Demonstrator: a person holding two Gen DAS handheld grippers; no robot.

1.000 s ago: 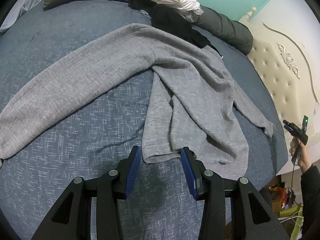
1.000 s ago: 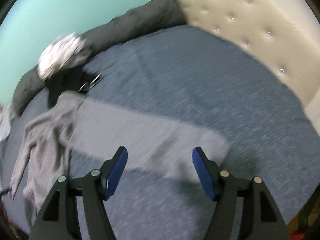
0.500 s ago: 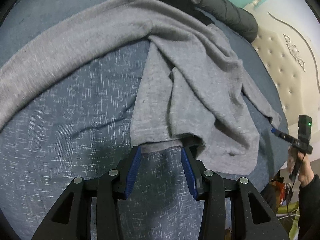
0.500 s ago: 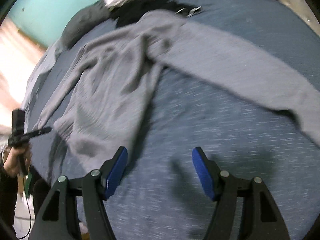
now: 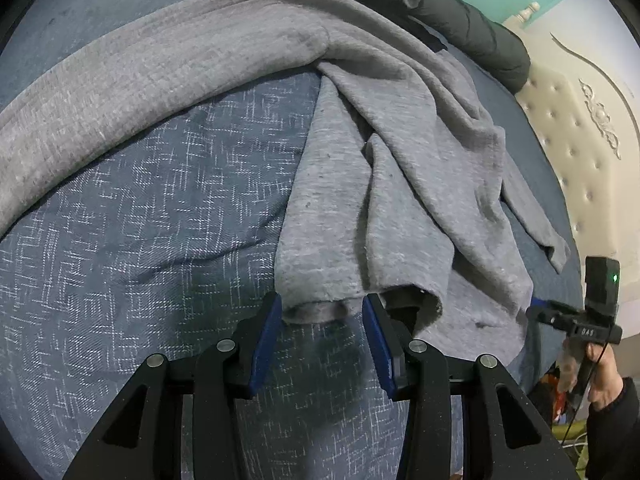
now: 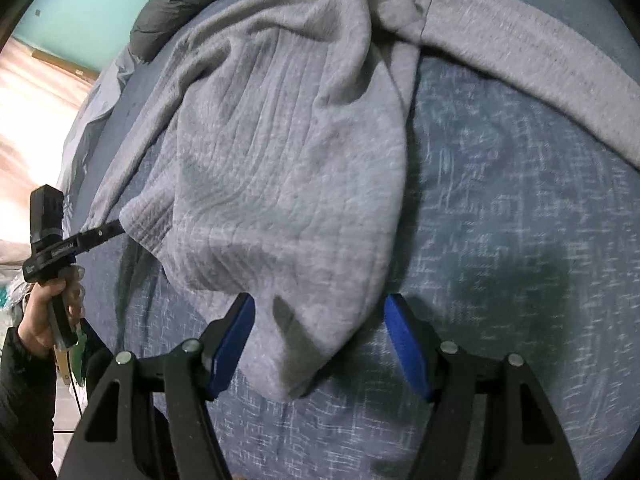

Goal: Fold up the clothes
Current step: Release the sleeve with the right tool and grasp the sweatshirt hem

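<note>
Sweater (image 5: 384, 184) hem between both open tongs (image 5: 323, 312)

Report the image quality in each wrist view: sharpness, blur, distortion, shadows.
Left wrist view: sharp; the weave of the blue patterned bedspread and the grey knit sweater reads clearly; fisheye bending and dark corners. Right wrist view: softer, with slight smearing on the bedspread at right, the tool's shadow across the fabric, and the pale floor at left washed out.
</note>
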